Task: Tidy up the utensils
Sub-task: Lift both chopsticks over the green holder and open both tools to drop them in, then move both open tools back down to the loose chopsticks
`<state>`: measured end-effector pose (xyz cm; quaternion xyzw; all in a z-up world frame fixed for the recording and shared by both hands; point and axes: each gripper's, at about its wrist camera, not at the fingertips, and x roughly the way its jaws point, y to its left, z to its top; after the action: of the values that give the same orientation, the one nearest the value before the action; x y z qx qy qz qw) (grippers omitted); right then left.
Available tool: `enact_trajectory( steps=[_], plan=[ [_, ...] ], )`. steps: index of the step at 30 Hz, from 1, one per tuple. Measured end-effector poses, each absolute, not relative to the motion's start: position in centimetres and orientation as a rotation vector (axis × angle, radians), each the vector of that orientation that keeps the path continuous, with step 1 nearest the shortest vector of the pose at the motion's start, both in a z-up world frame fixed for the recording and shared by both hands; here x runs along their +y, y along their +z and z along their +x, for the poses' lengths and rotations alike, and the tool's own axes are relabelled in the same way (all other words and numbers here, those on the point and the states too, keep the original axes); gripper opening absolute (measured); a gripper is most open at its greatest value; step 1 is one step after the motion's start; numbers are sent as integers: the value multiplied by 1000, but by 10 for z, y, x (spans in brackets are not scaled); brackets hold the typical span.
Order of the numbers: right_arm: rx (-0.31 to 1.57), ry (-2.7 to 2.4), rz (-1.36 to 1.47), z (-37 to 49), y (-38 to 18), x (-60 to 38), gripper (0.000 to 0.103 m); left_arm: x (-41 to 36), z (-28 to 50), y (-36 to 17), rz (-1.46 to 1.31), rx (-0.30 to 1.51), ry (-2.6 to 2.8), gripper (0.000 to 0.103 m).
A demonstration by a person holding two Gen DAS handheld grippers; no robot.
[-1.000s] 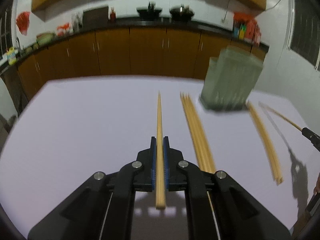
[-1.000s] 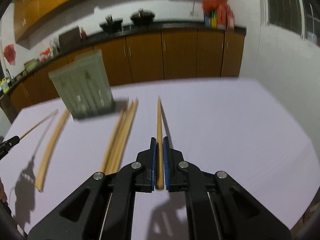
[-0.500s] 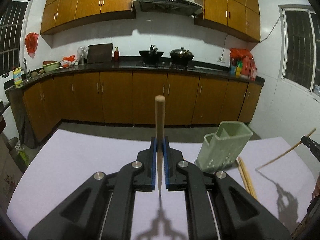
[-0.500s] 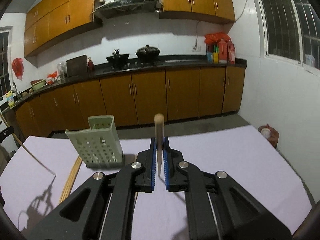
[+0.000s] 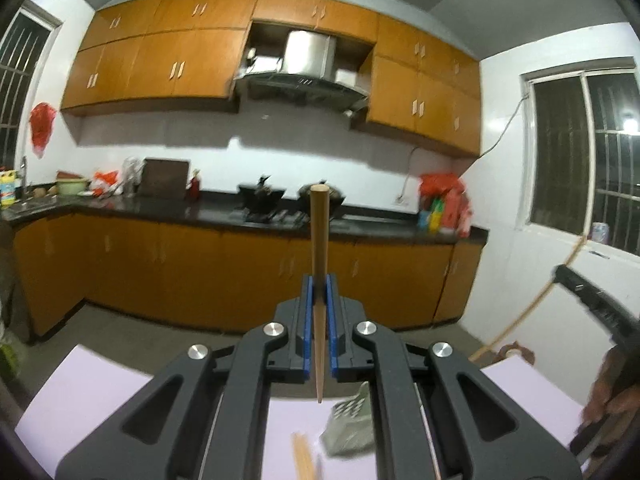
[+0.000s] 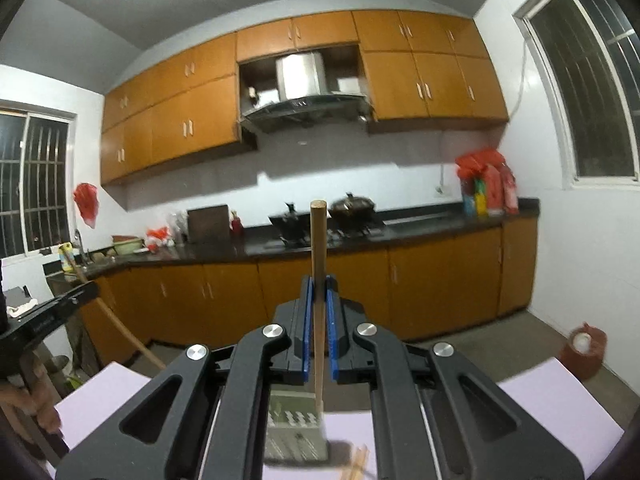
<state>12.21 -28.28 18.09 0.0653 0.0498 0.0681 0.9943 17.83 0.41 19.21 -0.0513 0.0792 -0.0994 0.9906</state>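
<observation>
Raised higher than half a second before, both chopsticks, tilted upright with blunt ends up against the far cabinets. Clamped between the blue pads of the left gripper [image 5: 319, 332]: one chopstick [image 5: 319, 248], thin tip hanging below the jaws. Clamped likewise in the right gripper [image 6: 319, 332]: a second chopstick [image 6: 318, 264], lower end pointing down toward the green utensil holder [image 6: 298, 428]. Stood on the lilac surface [image 6: 560, 408], that holder, now low in both views and partly hidden behind the gripper frames; seen blurred at [image 5: 348, 424] from the left wrist. Lay just beside the holder, near side, a few spare chopsticks [image 5: 304, 458]. Beyond the surface, far off: dark counter, two woks [image 6: 352, 206], range hood [image 5: 304, 76], red bags [image 6: 486, 180] at the right end.
</observation>
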Motion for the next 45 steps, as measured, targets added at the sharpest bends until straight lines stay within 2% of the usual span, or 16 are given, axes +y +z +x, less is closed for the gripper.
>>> enact_trajectory(
  steps=[5, 14, 15, 16, 17, 18, 20, 27, 31, 34, 36, 37, 39, 41, 45],
  plan=[
    [148, 167, 119, 160, 151, -262, 7, -30, 198, 176, -105, 166, -254, 8],
    [313, 188, 144, 184, 105, -256, 8, -57, 248, 106, -102, 343, -274, 8],
    [325, 195, 151, 185, 104, -257, 9, -58, 250, 102, -106, 356, -269, 10],
    [332, 197, 153, 185, 104, -257, 11, -56, 249, 98, -111, 361, -268, 13],
    [338, 191, 152, 183, 105, -256, 20, -53, 246, 96, -115, 362, -266, 20],
    [333, 188, 152, 181, 106, -256, 35, -52, 243, 95, -117, 359, -262, 27],
    [306, 181, 150, 174, 113, -258, 42, -49, 239, 99, -119, 346, -260, 29],
    [243, 140, 146, 136, 139, -274, 42, -22, 204, 121, -170, 276, -234, 43],
    [274, 93, 162, 114, 127, -292, 42, 3, 175, 124, -197, 268, -195, 45],
    [372, 45, 156, 105, 91, -304, 42, 19, 157, 107, -170, 305, -132, 47],
    [502, 38, 169, 109, 51, -309, 41, 25, 152, 87, -140, 360, -91, 47],
    [557, 42, 182, 111, 35, -311, 39, 27, 151, 69, -119, 409, -76, 47],
    [683, 75, 215, 116, -4, -308, 25, 29, 152, 40, -99, 495, -65, 46],
    [768, 101, 227, 118, -34, -303, 19, 30, 152, 6, -106, 599, -79, 44],
    [880, 120, 227, 120, -76, -288, 15, 29, 149, -38, -131, 722, -115, 37]
  ],
)
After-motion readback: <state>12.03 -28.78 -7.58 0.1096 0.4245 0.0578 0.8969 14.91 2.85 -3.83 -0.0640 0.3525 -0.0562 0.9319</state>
